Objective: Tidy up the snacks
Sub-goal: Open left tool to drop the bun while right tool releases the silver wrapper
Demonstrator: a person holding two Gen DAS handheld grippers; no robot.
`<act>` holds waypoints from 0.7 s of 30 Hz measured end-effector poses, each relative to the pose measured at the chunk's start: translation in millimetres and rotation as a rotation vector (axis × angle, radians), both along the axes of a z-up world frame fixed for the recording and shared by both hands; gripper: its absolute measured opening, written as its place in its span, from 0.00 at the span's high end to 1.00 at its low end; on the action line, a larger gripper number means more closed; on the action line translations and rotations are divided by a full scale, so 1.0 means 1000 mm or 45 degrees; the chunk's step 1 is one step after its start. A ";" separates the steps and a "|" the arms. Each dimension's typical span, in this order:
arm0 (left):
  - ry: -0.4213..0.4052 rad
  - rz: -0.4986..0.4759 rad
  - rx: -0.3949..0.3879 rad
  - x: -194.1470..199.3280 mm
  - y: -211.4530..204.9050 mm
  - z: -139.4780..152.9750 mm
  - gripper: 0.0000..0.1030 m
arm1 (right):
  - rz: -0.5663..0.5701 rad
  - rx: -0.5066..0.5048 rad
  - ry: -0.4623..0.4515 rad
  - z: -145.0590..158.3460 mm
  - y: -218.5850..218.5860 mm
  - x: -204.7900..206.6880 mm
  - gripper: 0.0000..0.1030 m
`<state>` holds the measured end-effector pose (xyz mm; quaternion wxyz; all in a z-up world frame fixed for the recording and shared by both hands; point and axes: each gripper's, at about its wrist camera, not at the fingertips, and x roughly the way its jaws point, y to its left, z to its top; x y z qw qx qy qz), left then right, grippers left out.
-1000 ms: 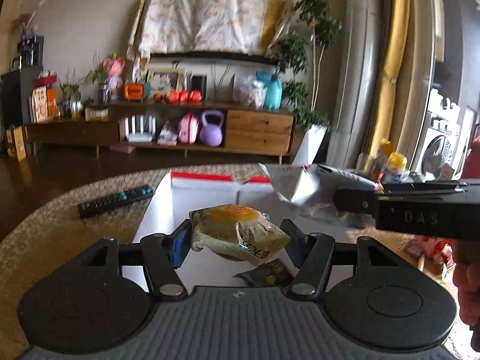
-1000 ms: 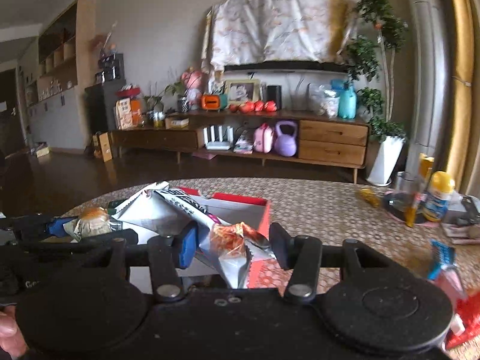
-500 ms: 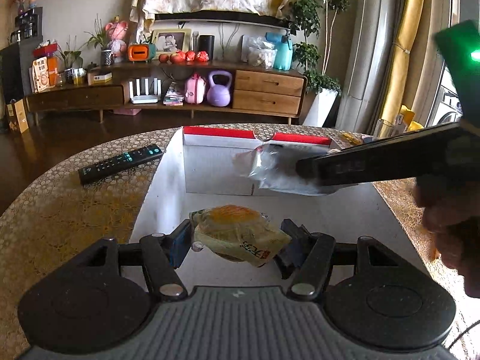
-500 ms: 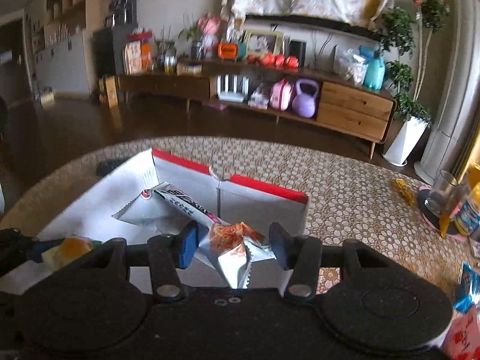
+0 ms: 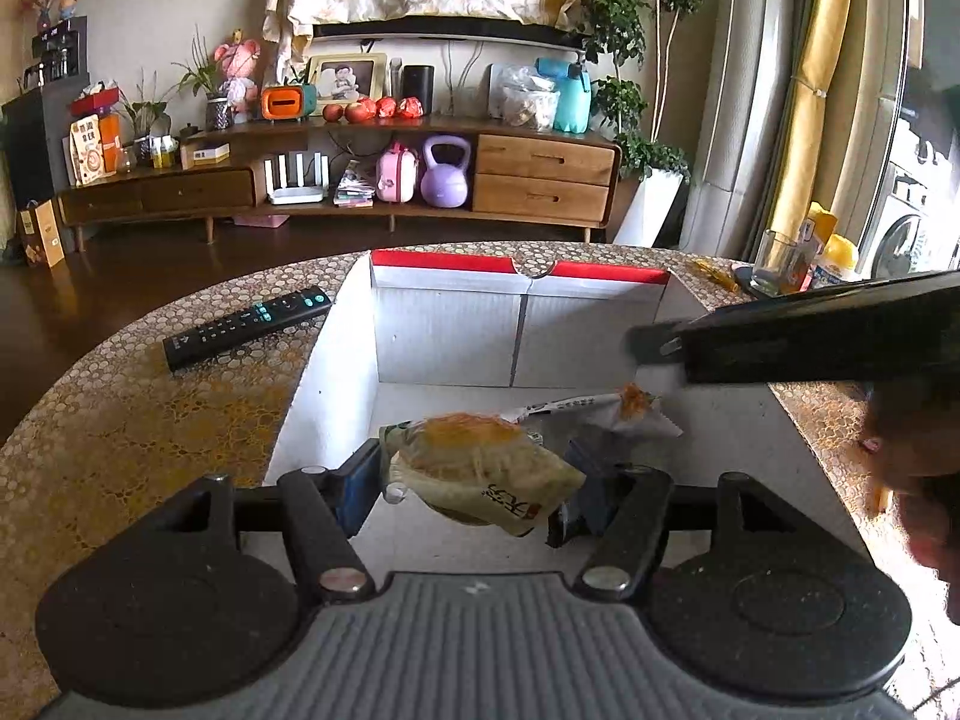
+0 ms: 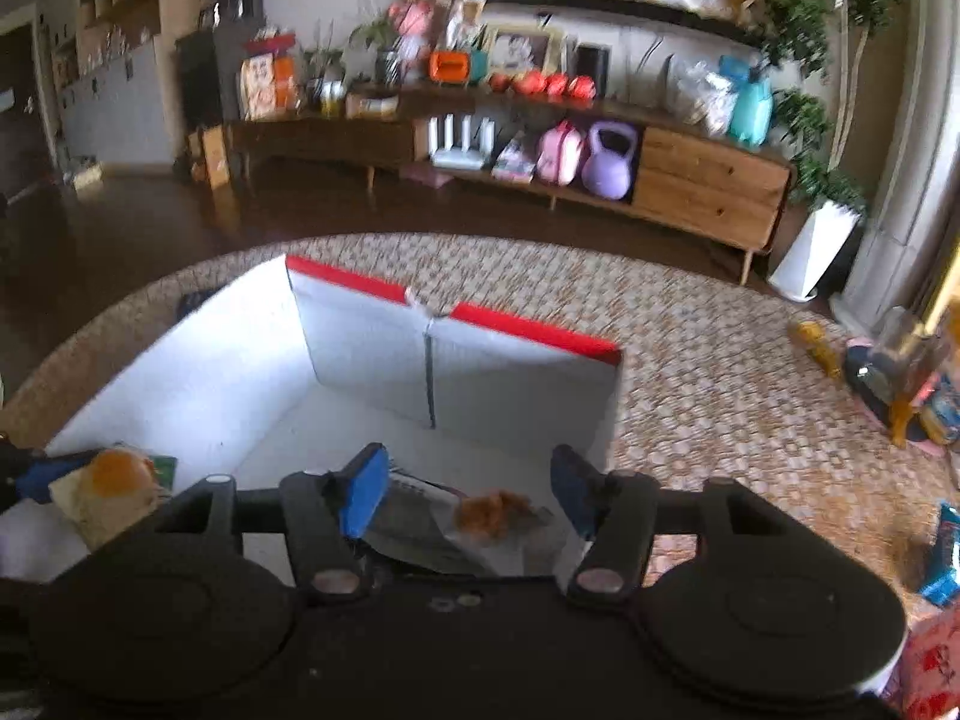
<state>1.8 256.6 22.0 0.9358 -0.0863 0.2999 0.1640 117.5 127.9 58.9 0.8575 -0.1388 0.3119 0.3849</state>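
A white box with a red rim (image 5: 444, 324) stands open on the patterned table; it also shows in the right wrist view (image 6: 372, 336). My left gripper (image 5: 474, 480) is shut on a pale green bun packet (image 5: 480, 468) and holds it over the near part of the box. My right gripper (image 6: 468, 489) is open, fingers spread over the box. A silver snack packet (image 6: 444, 522) with an orange picture lies below it on the box floor, also seen in the left wrist view (image 5: 600, 414). The bun packet shows at the left of the right wrist view (image 6: 114, 486).
A black remote (image 5: 246, 327) lies on the table left of the box. A glass (image 5: 774, 264) and bottles stand at the right edge. Loose snack packets (image 6: 942, 552) lie on the table right of the box. A wooden sideboard stands across the room.
My right gripper has opened and let go of the silver packet, which now lies in the box. Both grippers have tilted down over the box. The left gripper still holds the bun packet.
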 end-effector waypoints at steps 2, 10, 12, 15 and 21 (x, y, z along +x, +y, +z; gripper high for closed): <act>0.001 -0.004 0.006 0.002 0.000 0.001 0.36 | -0.027 0.081 -0.015 0.010 -0.017 -0.008 0.40; 0.033 0.003 0.031 0.007 -0.004 0.000 0.36 | -0.139 0.343 -0.058 0.031 -0.101 -0.042 0.39; 0.033 0.005 0.037 0.007 -0.005 0.001 0.35 | -0.177 0.380 -0.052 0.030 -0.122 -0.045 0.38; 0.048 0.007 0.043 0.008 -0.006 0.000 0.34 | -0.232 0.386 -0.053 0.024 -0.148 -0.049 0.37; 0.063 0.010 0.058 0.009 -0.010 0.000 0.31 | -0.350 0.400 -0.019 0.006 -0.189 -0.049 0.36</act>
